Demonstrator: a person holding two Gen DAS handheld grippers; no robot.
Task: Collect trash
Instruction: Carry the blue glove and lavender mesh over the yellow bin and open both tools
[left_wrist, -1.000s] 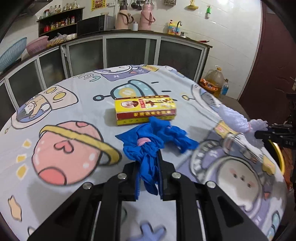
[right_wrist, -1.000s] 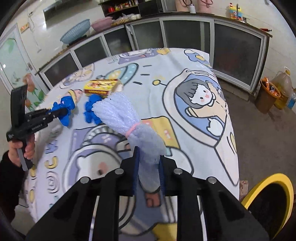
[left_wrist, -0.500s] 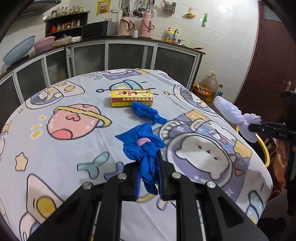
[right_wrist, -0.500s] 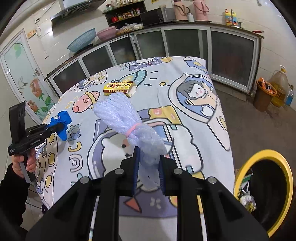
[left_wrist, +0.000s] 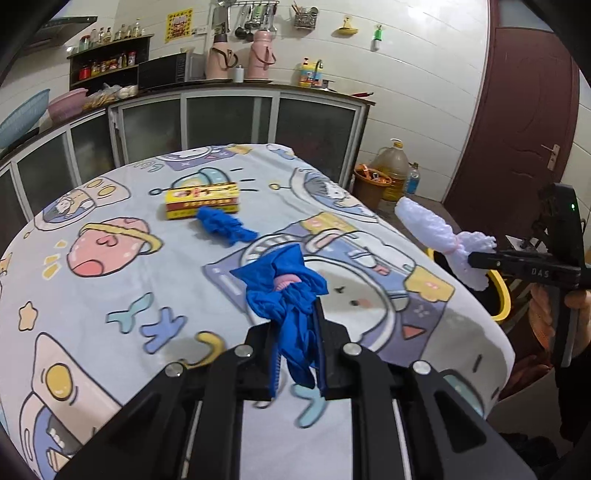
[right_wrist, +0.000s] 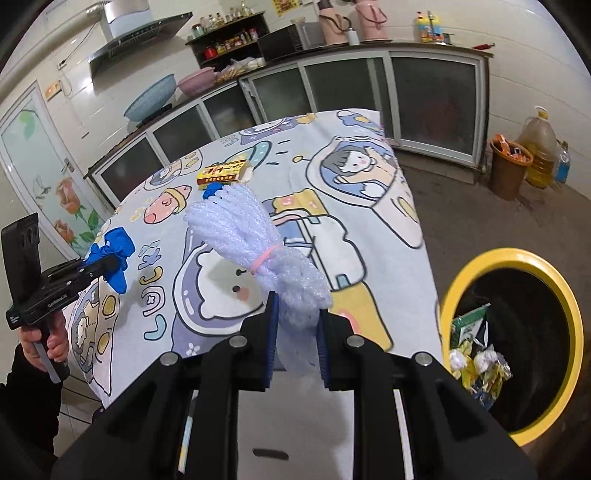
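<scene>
My left gripper (left_wrist: 297, 345) is shut on a blue cloth bundle (left_wrist: 282, 291) tied with a pink band, held above the table's near part. In the right wrist view that left gripper (right_wrist: 107, 264) shows at the left with the blue bundle (right_wrist: 114, 249). My right gripper (right_wrist: 295, 332) is shut on a white foam-net bundle (right_wrist: 255, 243) with a pink band, near the table's right edge. The left wrist view shows that white bundle (left_wrist: 436, 236) and the right gripper (left_wrist: 476, 260) at the right. A yellow-rimmed bin (right_wrist: 458, 284) with trash inside stands on the floor to the right.
A yellow box (left_wrist: 201, 199) and a second blue cloth (left_wrist: 225, 225) lie on the cartoon-print tablecloth (left_wrist: 110, 280). An orange bucket (right_wrist: 509, 170), an oil jug (right_wrist: 541, 151) and a bottle stand by the cabinets. A dark red door (left_wrist: 517, 122) is at the far right.
Both grippers have pulled back from the table's middle toward its near right edge, each still holding its bundle. The yellow-rimmed bin has come fully into the right wrist view.
</scene>
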